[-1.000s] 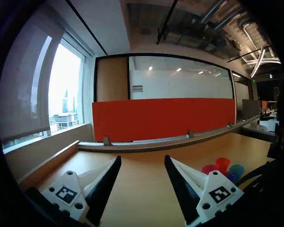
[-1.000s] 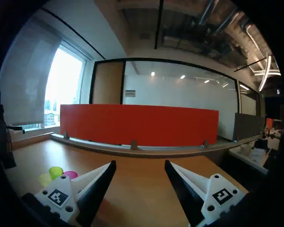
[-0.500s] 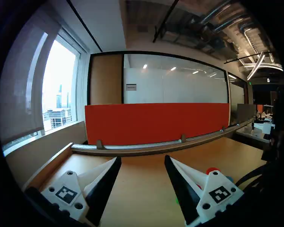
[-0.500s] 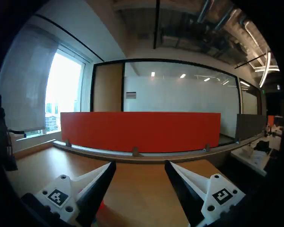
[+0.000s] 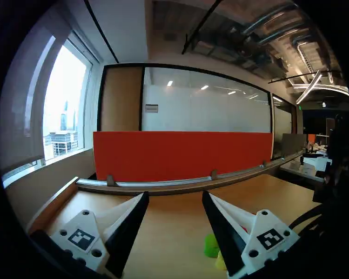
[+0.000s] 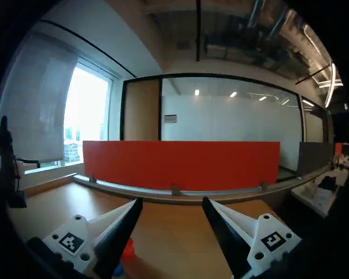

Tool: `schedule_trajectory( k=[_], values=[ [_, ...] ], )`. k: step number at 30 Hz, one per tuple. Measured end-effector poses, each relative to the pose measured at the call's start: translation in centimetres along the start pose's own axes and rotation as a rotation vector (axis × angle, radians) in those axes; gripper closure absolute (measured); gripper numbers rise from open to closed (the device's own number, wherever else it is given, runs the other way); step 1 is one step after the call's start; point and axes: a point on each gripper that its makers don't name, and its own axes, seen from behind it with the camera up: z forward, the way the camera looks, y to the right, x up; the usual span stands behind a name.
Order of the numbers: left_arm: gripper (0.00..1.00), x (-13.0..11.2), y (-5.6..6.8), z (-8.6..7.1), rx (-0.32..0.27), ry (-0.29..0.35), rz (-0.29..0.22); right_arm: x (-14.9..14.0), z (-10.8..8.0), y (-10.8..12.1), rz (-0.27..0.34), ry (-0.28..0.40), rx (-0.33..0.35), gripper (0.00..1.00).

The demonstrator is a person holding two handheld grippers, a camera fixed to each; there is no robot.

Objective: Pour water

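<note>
left gripper (image 5: pixel 175 193) and right gripper (image 6: pixel 172 200) both gaping wide, nothing held, over the wooden desk (image 5: pixel 174 230), two cups low by the left one's finger, green cup (image 5: pixel 211 245) and yellow cup (image 5: pixel 219 263), and one red cup (image 6: pixel 128 249) tucked beside the right one's finger.

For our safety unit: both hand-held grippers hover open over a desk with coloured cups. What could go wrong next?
1. The green cup is partly hidden behind a finger of the left hand-held gripper; lowering blind might tip it.
2. The red cup sits close to a blue cup by the right hand-held gripper; grabbing one might knock the other.
</note>
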Motion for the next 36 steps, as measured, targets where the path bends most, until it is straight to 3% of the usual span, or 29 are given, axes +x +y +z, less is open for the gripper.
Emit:
schedule_trajectory(
  k=[6, 11, 15, 23, 29, 36],
  values=[
    [0.16, 0.7, 0.8, -0.2, -0.052, 0.009, 0.005, 0.7, -0.1, -1.3, -0.015, 0.007, 0.074, 0.01],
    [0.16, 1.3, 2.2, -0.5, -0.131, 0.020, -0.013, 1.5, -0.5, -3.2, -0.039, 0.021, 0.155, 0.01],
    [0.16, 1.6, 2.6, -0.8, -0.166, 0.017, -0.013, 2.1, -0.8, -5.0, -0.050, 0.028, 0.225, 0.01],
    [0.16, 2.2, 3.1, -1.1, -0.207, 0.009, 0.006, 2.8, -1.4, -8.0, -0.010, 0.002, 0.360, 0.01],
    [0.16, 2.4, 3.6, -1.3, -0.237, 0.007, 0.010, 3.4, -1.7, -8.8, 0.001, -0.001, 0.403, 0.01],
    [0.16, 2.4, 3.8, -1.3, -0.247, 0.000, 0.012, 3.1, -1.7, -9.2, -0.035, -0.010, 0.414, 0.01]
  ],
)
